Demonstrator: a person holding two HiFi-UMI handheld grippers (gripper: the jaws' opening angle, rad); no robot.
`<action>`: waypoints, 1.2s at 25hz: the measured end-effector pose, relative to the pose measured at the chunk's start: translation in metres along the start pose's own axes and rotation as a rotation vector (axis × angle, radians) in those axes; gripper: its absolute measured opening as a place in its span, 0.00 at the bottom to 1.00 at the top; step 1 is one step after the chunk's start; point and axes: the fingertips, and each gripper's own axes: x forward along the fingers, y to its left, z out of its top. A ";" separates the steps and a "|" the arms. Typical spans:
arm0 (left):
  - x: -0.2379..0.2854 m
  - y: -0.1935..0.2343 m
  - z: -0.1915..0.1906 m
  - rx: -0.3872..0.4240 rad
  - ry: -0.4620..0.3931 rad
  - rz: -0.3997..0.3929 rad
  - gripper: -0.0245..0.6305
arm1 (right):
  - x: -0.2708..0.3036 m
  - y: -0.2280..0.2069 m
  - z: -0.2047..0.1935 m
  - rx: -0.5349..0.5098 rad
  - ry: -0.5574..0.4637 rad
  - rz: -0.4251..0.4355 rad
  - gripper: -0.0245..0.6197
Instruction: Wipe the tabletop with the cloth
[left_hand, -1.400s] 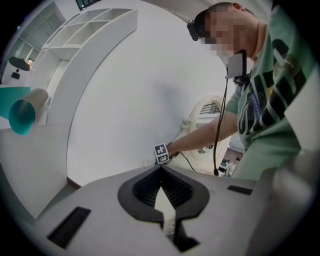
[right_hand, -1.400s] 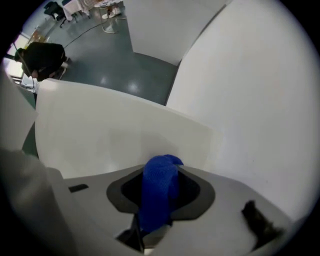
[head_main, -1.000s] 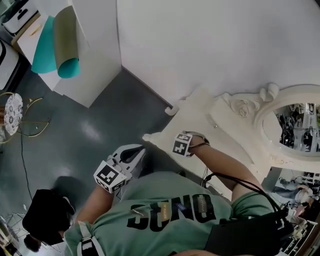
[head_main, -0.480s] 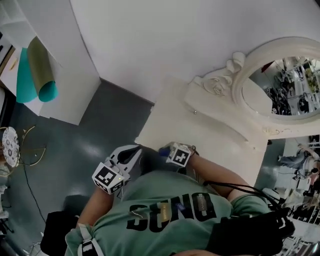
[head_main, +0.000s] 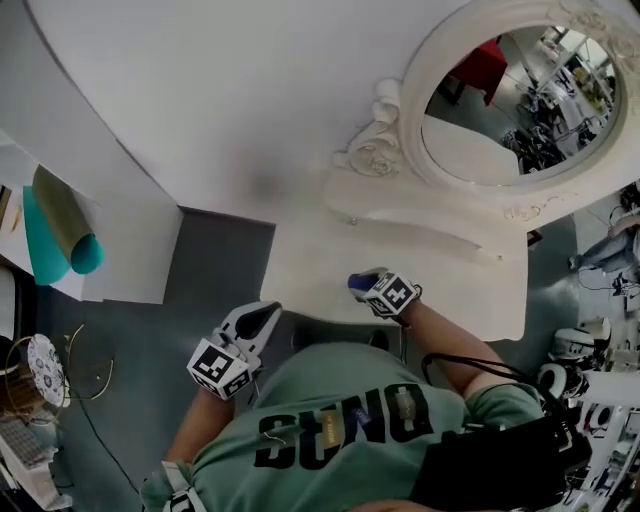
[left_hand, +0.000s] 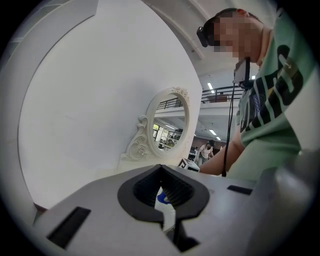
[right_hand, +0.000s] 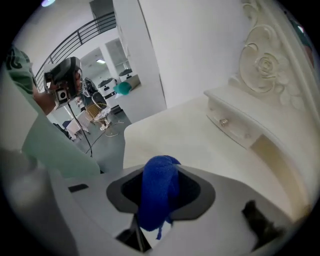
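Right claw (right_hand: 161, 172): clamped on the blue cloth (right_hand: 159, 200), which is bunched between the jaws and bulges out past their tips.
Cloth: held over the near middle of the worktop (head_main: 320, 250); no view shows whether it touches the surface.
Left claw (left_hand: 160, 170): jaws drawn together at the tips, nothing between them. It is at the near left, just off the worktop's near left corner, above the grey floor (head_main: 215, 265).
Worktop: cream, with a curved near edge. A small drawer (right_hand: 235, 127) with a round knob stands along its far side.
Mirror (head_main: 520, 95): oval, in a carved cream frame, at the far right against the white wall.
Person: a green shirt (head_main: 330, 430) with dark lettering fills the near edge of the head view.
Far left: a rolled teal sheet (head_main: 55, 235) lies on a white surface.
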 end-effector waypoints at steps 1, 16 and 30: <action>0.003 -0.001 0.003 0.008 0.003 -0.009 0.05 | -0.006 -0.005 -0.003 0.008 -0.012 -0.016 0.23; 0.008 -0.007 0.012 0.025 0.018 -0.023 0.05 | 0.003 -0.008 0.059 -0.214 -0.093 -0.106 0.24; -0.088 0.057 -0.062 -0.128 0.135 0.245 0.05 | 0.072 -0.047 0.299 -0.352 -0.357 -0.332 0.24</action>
